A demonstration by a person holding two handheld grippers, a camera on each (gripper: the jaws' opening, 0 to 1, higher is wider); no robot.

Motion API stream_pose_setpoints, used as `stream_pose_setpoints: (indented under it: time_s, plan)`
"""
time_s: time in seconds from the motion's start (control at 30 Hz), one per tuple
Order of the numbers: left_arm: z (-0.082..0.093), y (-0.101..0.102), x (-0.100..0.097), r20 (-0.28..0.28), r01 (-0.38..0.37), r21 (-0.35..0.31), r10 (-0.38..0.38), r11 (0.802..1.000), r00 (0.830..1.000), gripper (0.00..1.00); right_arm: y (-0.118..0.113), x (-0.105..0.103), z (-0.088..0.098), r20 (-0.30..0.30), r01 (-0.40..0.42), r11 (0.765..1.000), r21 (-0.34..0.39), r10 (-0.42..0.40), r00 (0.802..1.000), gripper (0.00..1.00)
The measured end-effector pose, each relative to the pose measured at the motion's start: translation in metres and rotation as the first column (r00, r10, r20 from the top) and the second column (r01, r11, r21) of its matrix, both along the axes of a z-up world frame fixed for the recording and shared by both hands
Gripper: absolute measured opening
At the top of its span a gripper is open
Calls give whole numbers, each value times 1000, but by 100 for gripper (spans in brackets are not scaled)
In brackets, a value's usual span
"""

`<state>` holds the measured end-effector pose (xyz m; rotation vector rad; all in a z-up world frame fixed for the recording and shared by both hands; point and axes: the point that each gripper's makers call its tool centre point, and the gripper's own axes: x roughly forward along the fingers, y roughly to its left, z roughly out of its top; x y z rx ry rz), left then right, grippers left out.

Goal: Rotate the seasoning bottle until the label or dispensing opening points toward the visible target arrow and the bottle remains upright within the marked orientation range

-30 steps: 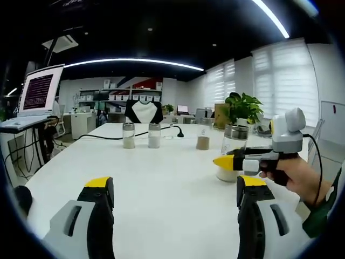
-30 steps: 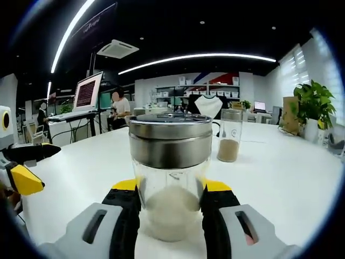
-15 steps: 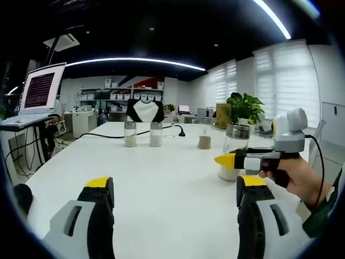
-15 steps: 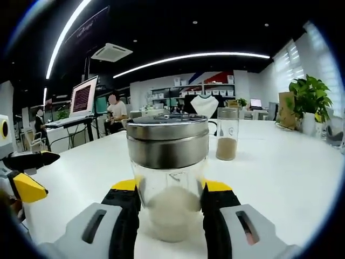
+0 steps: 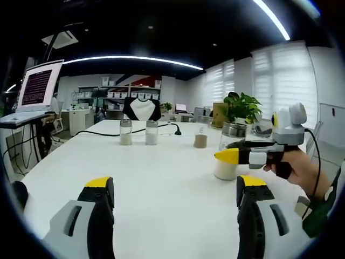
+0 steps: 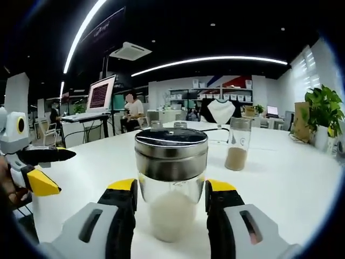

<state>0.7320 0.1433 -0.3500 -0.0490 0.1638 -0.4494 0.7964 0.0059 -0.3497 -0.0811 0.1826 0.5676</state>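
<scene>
- In the right gripper view, the right gripper has its jaws set around the seasoning bottle, one on either side of the glass body; a thin gap shows on each side now, where a second ago the glass pressed tight against both pads, so I judge the grip is easing or already let go.
- The bottle stands upright on the counter between those jaws, steel lid level, pale powder settled flat in its lower part.
- It also looks a little smaller and further out along the jaws than half a second ago, which suggests the gripper is backing away.
- No label, dispensing opening or target arrow can be made out, so whether the turn is complete cannot be told; if the grip is indeed released, this twist is likely finished.
- In the left gripper view, the left gripper has its jaws spread wide with nothing between them, only bare counter.
- Further out, beyond the right jaw, the same bottle sits between the other gripper's yellow tips.
- Farthest off, three more jars stand well apart, and a potted plant.
</scene>
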Motion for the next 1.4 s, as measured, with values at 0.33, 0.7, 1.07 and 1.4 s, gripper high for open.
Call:
stream_pose_setpoints:
  time_s: [0.33,0.7,1.07,1.4]
  plan:
    - [4,2,0,13,-4,-1,4,1000,1000,99,3,-7,3,26,-226,973,-53,227,974,55]
    - [4,6,0,13,-13,-3,13,1000,1000,100,11,-13,6,5,-441,897,6,441,897,61]
    - [9,9,-2,21,-21,-6,21,1000,1000,100,12,-23,-1,-33,-599,795,94,604,797,60]
    - [6,8,-1,9,-18,-7,18,1000,1000,99,14,-23,0,-7,-671,723,163,681,732,55]
